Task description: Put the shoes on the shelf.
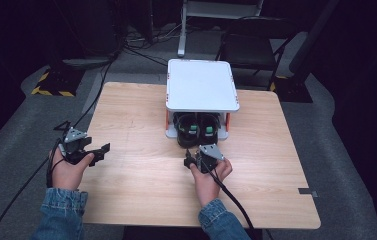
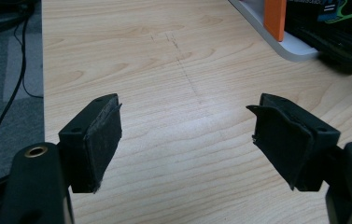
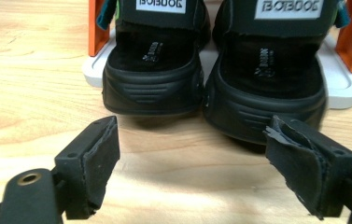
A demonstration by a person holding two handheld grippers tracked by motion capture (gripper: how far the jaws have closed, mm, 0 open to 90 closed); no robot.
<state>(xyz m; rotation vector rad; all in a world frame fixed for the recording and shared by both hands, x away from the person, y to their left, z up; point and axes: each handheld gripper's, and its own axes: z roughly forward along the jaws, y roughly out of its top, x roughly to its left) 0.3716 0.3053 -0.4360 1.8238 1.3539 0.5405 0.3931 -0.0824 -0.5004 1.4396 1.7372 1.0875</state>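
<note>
Our right gripper [image 3: 190, 154], jaws spread and empty, faces the pair of black strapped sandals [image 3: 213, 70] on the white two-tier rack [image 1: 202, 85]. We should centre on one heel before closing. The left gripper [image 2: 187, 140] waits, jaws spread.

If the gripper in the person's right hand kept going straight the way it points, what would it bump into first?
Most likely the heels of the pair of black sandals on the shelf's bottom tray. The open right gripper faces them across bare table; which heel comes first is unclear.
</note>
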